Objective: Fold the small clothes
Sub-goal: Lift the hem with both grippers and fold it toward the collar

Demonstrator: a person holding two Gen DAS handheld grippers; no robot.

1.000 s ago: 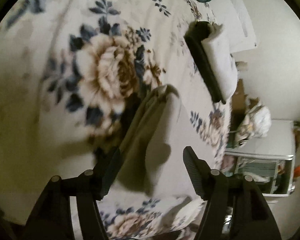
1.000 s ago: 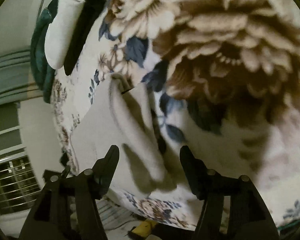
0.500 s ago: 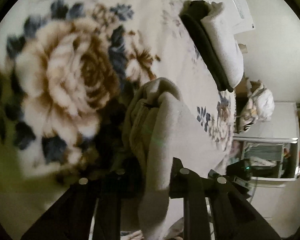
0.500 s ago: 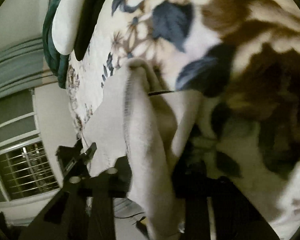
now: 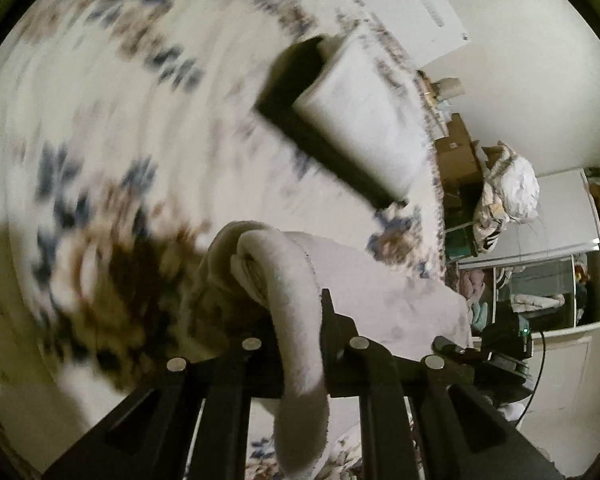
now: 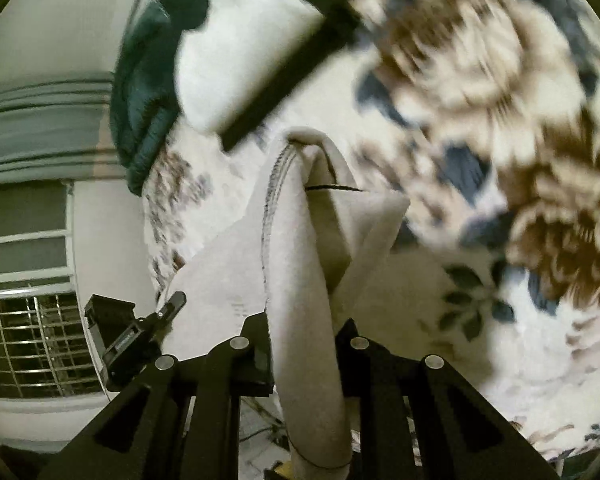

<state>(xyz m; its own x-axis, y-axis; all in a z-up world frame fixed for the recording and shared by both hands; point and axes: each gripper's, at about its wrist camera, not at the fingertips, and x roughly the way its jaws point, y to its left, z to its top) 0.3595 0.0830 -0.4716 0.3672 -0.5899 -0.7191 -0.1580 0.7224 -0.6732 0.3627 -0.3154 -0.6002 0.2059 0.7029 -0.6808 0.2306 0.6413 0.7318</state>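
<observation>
Right, both my claws, left claw (image 5: 298, 344) and right claw (image 6: 300, 354), are clamped on the cloth (image 6: 300, 264), lifted off the bed (image 6: 480, 320) ahead. Risk: uneven pull could slip one edge free, skewing the fold.

Floral blanket (image 5: 100, 128) covers bed; cream ground, brown roses, blue leaves. Beyond bed edge: pale plain wall (image 5: 532, 60), white cabinet (image 5: 560, 196) with mirrored front, bundled linen (image 5: 508, 192) beside it. At bed's opposite side: barred window (image 6: 32, 340), grey pleated curtain (image 6: 40, 128) above window. Dim, warm light.
</observation>
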